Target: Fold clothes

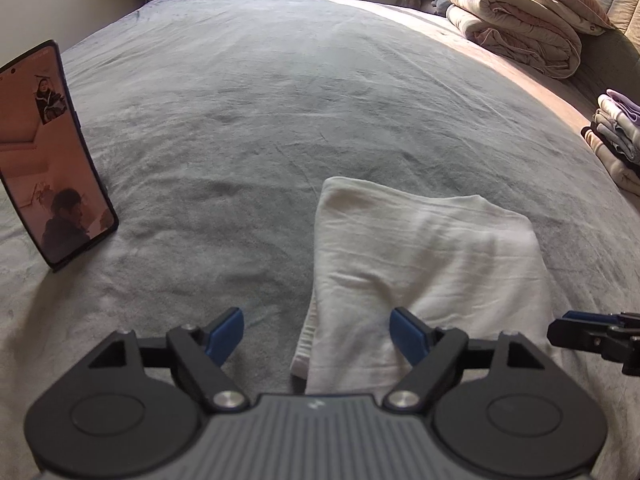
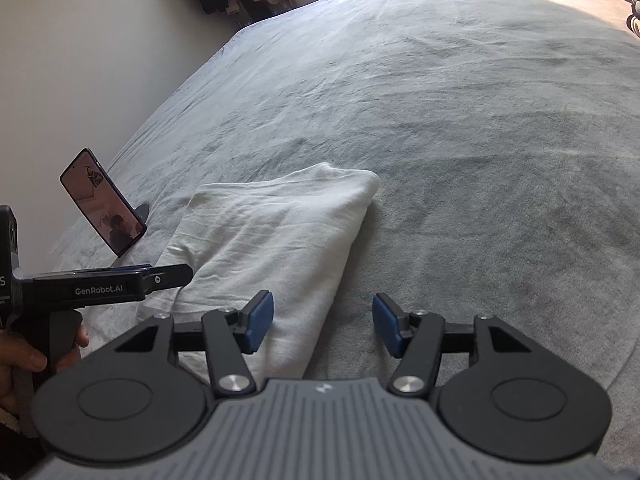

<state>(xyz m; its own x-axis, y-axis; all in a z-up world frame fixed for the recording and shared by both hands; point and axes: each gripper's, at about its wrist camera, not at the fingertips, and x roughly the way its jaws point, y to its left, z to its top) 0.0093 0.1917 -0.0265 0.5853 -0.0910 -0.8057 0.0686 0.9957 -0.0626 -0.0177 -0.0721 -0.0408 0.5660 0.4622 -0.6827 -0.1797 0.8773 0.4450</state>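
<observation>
White folded cotton garment (image 1: 420,256) lies released on the grey bedspread (image 1: 248,128); left gripper (image 1: 316,336) and right gripper (image 2: 323,326) gape empty. Next, likely stacking it.

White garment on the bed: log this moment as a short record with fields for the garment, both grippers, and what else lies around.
garment: white garment, folded into a compact block, lying flat on the grey bed cover
left gripper: left gripper open, nothing between the pads, over the garment's near left edge
right gripper: right gripper open, nothing held, over the garment's near right edge
phone: phone propped upright, screen lit, left of the garment
stack: folded clothes at the bed's right edge
bedding: rolled quilt at the far right
</observation>
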